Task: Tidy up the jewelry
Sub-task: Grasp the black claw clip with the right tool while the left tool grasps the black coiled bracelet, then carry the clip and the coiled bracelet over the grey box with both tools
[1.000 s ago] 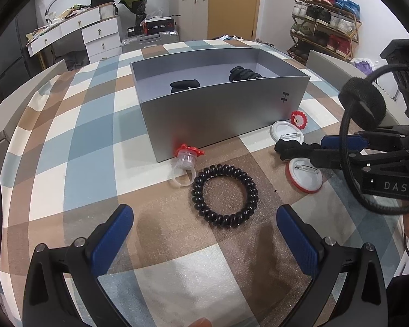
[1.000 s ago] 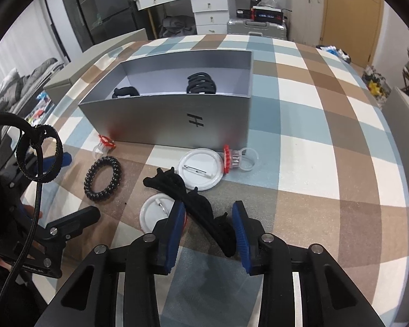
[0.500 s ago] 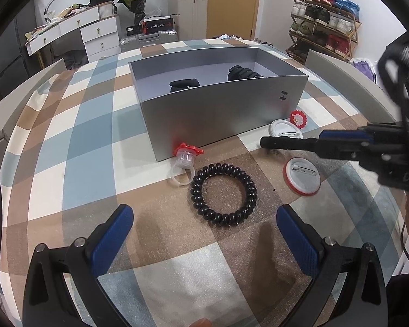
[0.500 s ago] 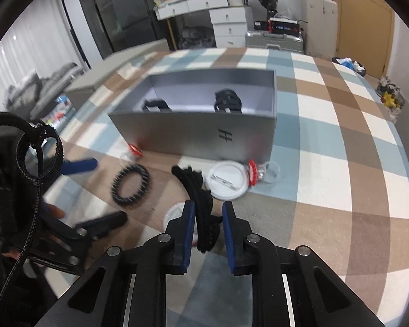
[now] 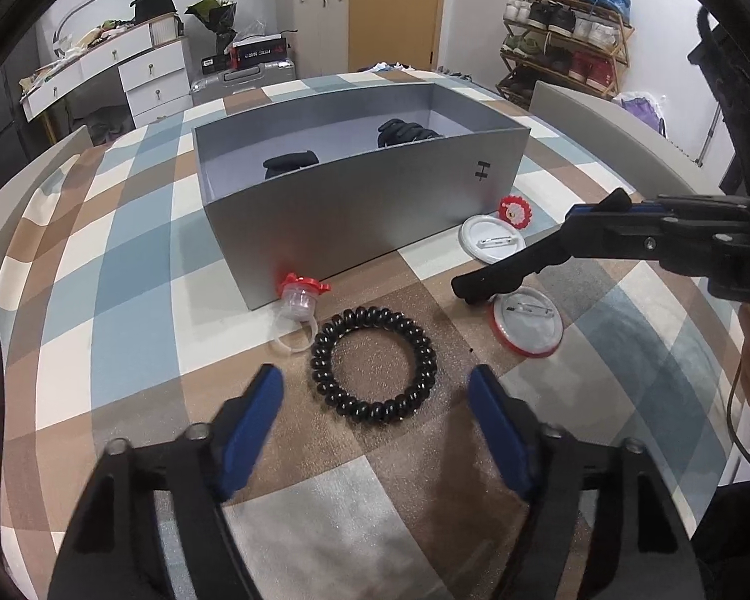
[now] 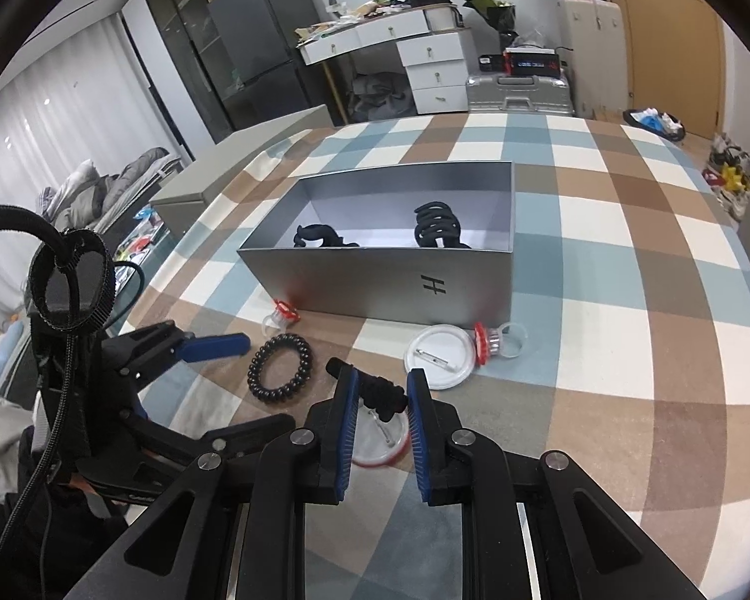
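Jewelry is partly sorted. From the left wrist view, the grey box on the checked table already holds two black pieces. Outside wait a coil bracelet, two toy rings and two badges. The left gripper has just been narrowing, half-open, bracelet ahead of its tips, untouched.

From the right wrist view, the right gripper is clamped on a black hair clip, lifted above a red-rimmed badge, not yet boxed.
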